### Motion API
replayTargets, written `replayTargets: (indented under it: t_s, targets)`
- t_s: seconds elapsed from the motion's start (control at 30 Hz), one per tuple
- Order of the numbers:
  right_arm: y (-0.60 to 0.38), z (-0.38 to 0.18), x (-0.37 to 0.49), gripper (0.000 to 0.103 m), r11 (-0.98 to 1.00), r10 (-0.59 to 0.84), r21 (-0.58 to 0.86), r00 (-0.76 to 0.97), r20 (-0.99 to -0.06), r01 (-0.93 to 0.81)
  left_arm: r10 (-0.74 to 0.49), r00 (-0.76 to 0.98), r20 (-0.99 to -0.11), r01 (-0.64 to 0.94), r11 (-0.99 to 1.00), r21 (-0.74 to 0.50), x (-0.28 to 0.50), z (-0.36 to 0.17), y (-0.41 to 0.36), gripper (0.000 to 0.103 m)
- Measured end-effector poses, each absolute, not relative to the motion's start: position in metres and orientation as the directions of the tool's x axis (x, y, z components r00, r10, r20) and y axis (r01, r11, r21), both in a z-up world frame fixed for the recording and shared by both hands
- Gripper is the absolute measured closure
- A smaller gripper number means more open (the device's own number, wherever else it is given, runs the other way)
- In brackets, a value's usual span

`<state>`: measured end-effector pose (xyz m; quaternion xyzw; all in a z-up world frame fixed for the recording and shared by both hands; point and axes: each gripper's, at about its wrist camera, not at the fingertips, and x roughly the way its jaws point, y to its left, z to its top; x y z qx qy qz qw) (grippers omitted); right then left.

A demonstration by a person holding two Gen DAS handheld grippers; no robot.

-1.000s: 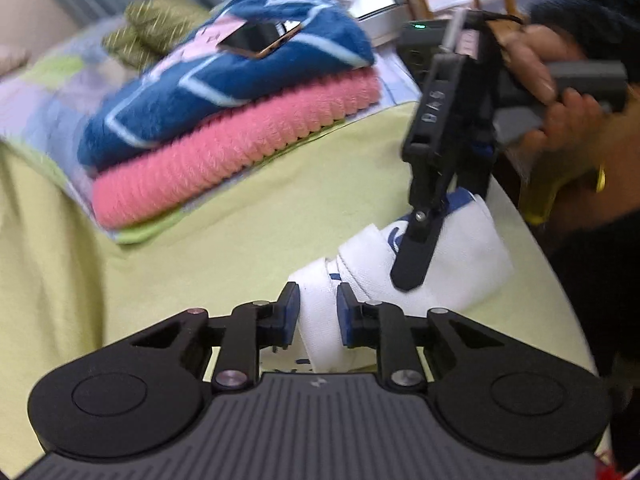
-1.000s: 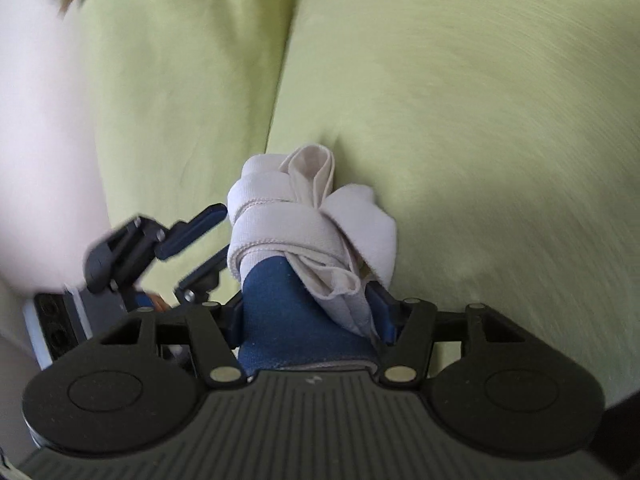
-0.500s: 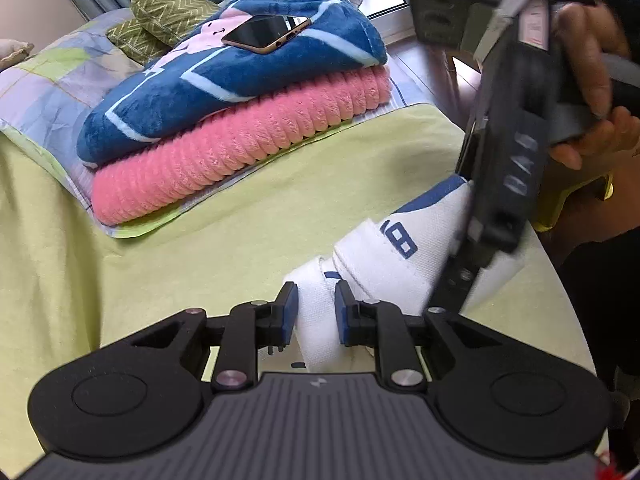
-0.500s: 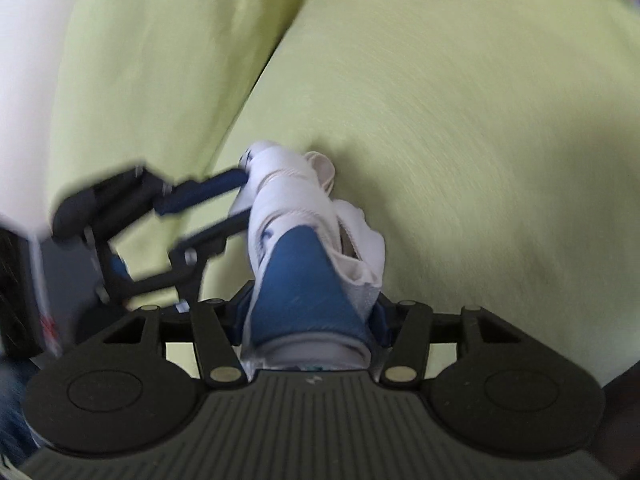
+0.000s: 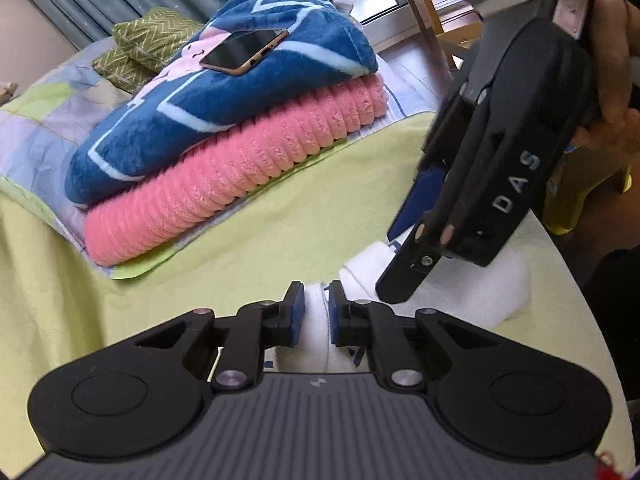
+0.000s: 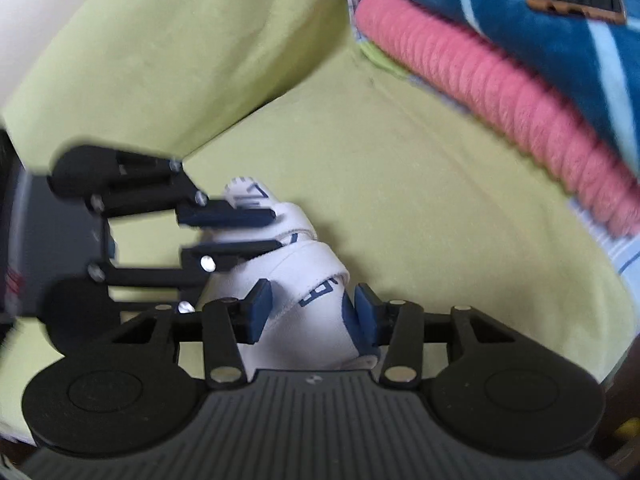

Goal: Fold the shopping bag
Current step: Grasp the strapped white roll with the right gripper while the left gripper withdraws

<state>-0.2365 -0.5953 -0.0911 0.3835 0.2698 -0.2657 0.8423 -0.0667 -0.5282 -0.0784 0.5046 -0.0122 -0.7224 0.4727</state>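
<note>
Soft, light bag point(image 6: 304, 280) bunched small on the green bed point(image 5: 260, 240).
Left gripper point(image 5: 316, 308) easing open around the 9 o'clock end; right gripper point(image 6: 312, 312) closing on the 6 o'clock end. Floppy, so best pinched on thick folds.

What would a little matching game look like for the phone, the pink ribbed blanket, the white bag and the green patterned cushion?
Things:
1. gold-edged smartphone
2. pink ribbed blanket
3. white rolled fabric shopping bag
4. green chevron-patterned cushion

Places:
A. between both grippers' blue pads
B. on top of the blue fleece blanket
C. behind the blanket pile
D. under the blue fleece blanket

Pairs: 1-B, 2-D, 3-A, 4-C
</note>
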Motion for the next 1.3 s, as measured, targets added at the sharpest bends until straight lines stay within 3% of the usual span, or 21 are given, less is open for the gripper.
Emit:
replayTargets:
  t_s: [0.1,0.23,0.3,0.37,0.5,0.53,0.57,0.7,0.9,1.3]
  targets:
    - [-0.598,-0.098,-0.245,0.062,0.526,-0.231,0.558,0.739,-0.632,0.642,-0.734,-0.010,-0.679,0.848,-0.366,0.383,-0.046,-0.053,-0.514,0.072]
    - [-0.602,-0.105,-0.237,0.059,0.502,-0.232,0.577,0.743,-0.628,0.645,-0.709,0.023,-0.704,0.999,-0.014,0.047,0.004,-0.042,-0.481,0.071]
    - [-0.602,-0.107,-0.235,0.052,0.486,-0.234,0.588,0.744,-0.626,0.647,-0.688,-0.001,-0.726,0.992,0.092,-0.089,0.018,-0.050,-0.470,0.066]
    - [-0.600,-0.108,-0.236,0.051,0.477,-0.234,0.597,0.748,-0.621,0.645,-0.673,-0.031,-0.739,0.968,0.165,-0.191,0.023,-0.059,-0.466,0.062]
    - [-0.591,-0.106,-0.239,0.051,0.482,-0.216,0.611,0.761,-0.611,0.628,-0.657,-0.069,-0.751,0.918,0.252,-0.305,0.022,-0.072,-0.480,0.054]
    - [-0.588,-0.105,-0.238,0.051,0.490,-0.209,0.611,0.764,-0.610,0.622,-0.661,-0.072,-0.747,0.901,0.278,-0.333,0.024,-0.073,-0.483,0.045]
    - [-0.586,-0.104,-0.235,0.051,0.501,-0.202,0.607,0.766,-0.611,0.617,-0.670,-0.066,-0.740,0.884,0.305,-0.355,0.026,-0.074,-0.485,0.044]
    - [-0.577,-0.103,-0.225,0.041,0.533,-0.174,0.597,0.768,-0.617,0.600,-0.696,-0.093,-0.712,0.811,0.362,-0.460,0.040,-0.086,-0.492,0.036]
    - [-0.582,-0.109,-0.228,0.038,0.509,-0.158,0.626,0.779,-0.606,0.591,-0.725,-0.109,-0.680,0.781,0.360,-0.509,0.046,-0.098,-0.493,0.034]
    - [-0.593,-0.115,-0.223,0.031,0.509,-0.123,0.646,0.791,-0.599,0.568,-0.706,-0.042,-0.707,0.790,0.409,-0.456,0.043,-0.093,-0.491,0.030]
